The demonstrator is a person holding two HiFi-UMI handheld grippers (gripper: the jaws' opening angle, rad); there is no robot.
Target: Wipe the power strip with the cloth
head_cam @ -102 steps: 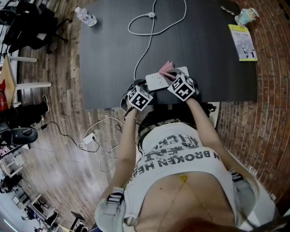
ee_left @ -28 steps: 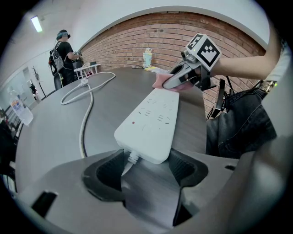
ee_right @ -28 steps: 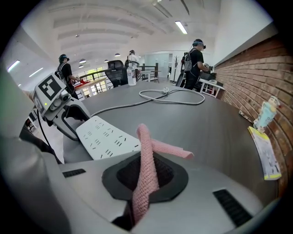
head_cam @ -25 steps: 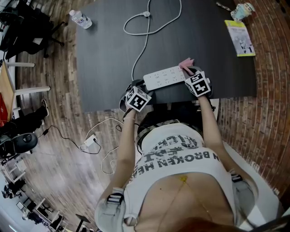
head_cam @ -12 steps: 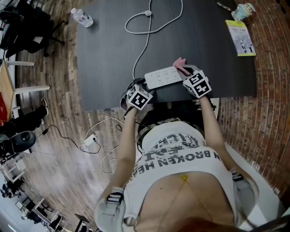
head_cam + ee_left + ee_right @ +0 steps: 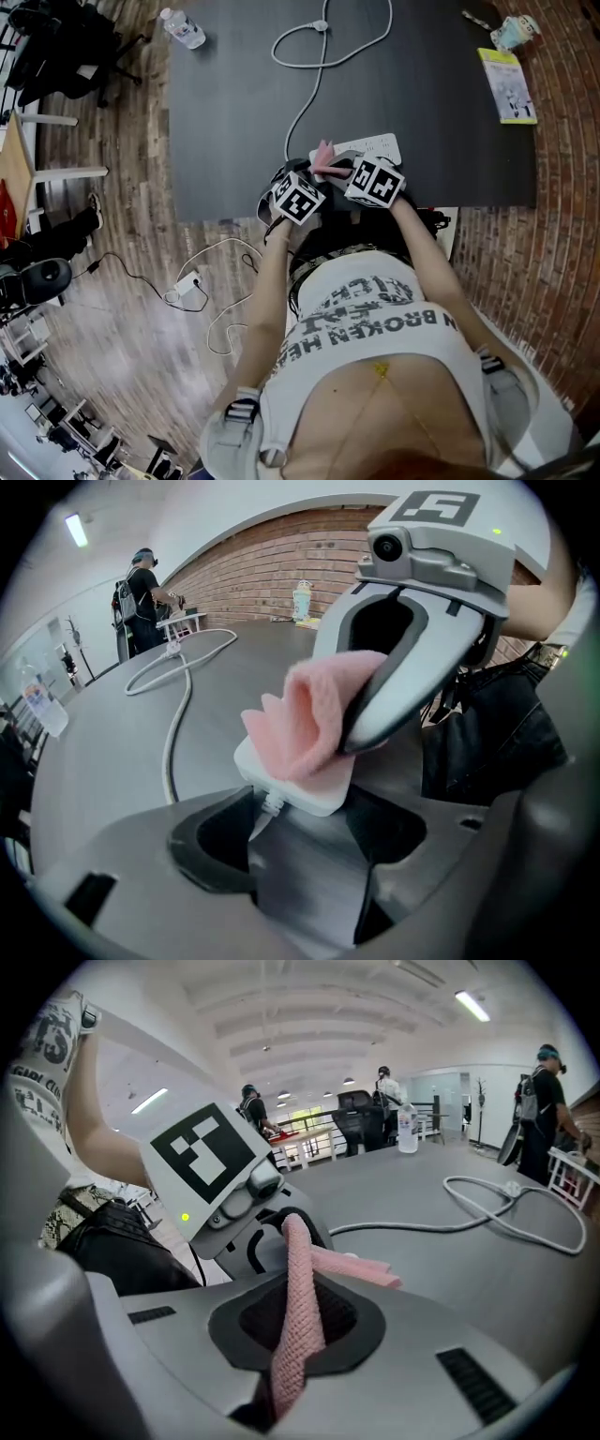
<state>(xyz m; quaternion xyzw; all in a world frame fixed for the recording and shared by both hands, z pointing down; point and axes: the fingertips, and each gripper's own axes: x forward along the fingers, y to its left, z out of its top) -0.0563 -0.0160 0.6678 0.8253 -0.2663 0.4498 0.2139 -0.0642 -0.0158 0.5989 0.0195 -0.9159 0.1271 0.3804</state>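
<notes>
The power strip [image 6: 370, 147] lies at the near edge of the desk [image 6: 234, 94]; your left gripper [image 6: 305, 841] clasps its cable end to stop it sliding. Your right gripper [image 6: 298, 1307], clamped on the pink cloth [image 6: 323, 156], presses it onto that same end to wipe

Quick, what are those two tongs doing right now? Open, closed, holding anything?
Left tongs: closed on the power strip at its cable end.
Right tongs: closed on the pink cloth.
</notes>
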